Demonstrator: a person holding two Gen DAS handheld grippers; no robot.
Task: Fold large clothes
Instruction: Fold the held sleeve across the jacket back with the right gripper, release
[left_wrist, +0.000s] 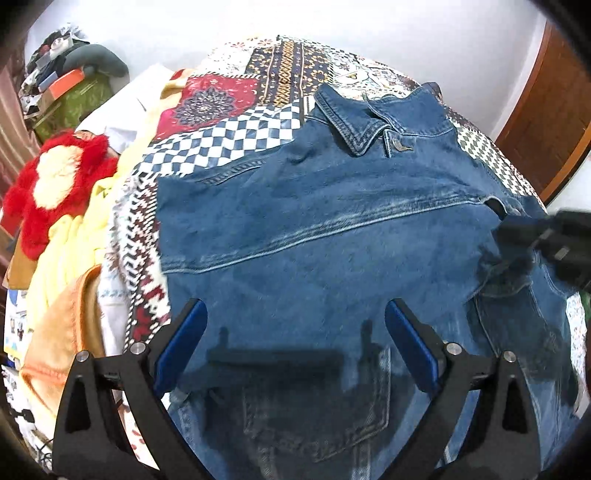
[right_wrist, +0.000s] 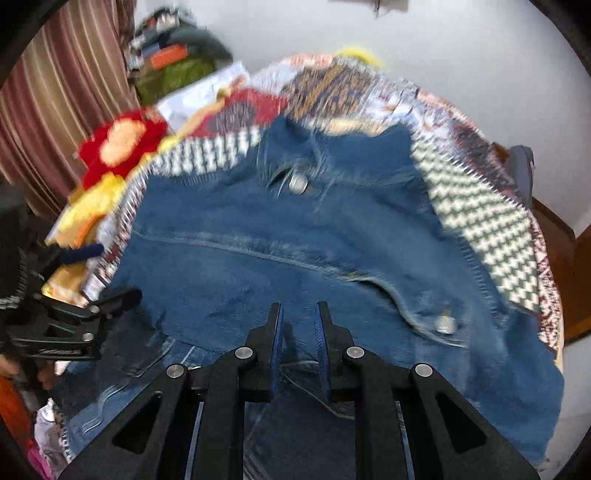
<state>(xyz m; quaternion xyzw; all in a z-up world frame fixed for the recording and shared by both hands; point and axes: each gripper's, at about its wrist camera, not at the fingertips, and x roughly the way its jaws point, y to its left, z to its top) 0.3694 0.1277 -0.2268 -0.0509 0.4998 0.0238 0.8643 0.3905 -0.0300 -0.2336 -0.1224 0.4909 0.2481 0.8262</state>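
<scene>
A blue denim jacket (left_wrist: 332, 221) lies spread on a patterned bedspread (left_wrist: 229, 140), collar at the far end. It fills the right wrist view (right_wrist: 295, 258), which is blurred. My left gripper (left_wrist: 295, 321) is open and empty, just above the jacket's near part, jaws wide apart. It also shows at the left edge of the right wrist view (right_wrist: 107, 273). My right gripper (right_wrist: 298, 314) hovers over the jacket's lower middle with its jaws narrowly apart; I cannot tell whether any cloth is between them. It shows blurred in the left wrist view (left_wrist: 517, 240) at the jacket's right side.
A red and cream fluffy item (left_wrist: 55, 184) and yellow and orange clothes (left_wrist: 66, 266) lie piled left of the jacket. A cluttered stack (left_wrist: 66, 81) stands by the far left wall beside a striped curtain (right_wrist: 66, 92). A wooden door (left_wrist: 546, 122) is at right.
</scene>
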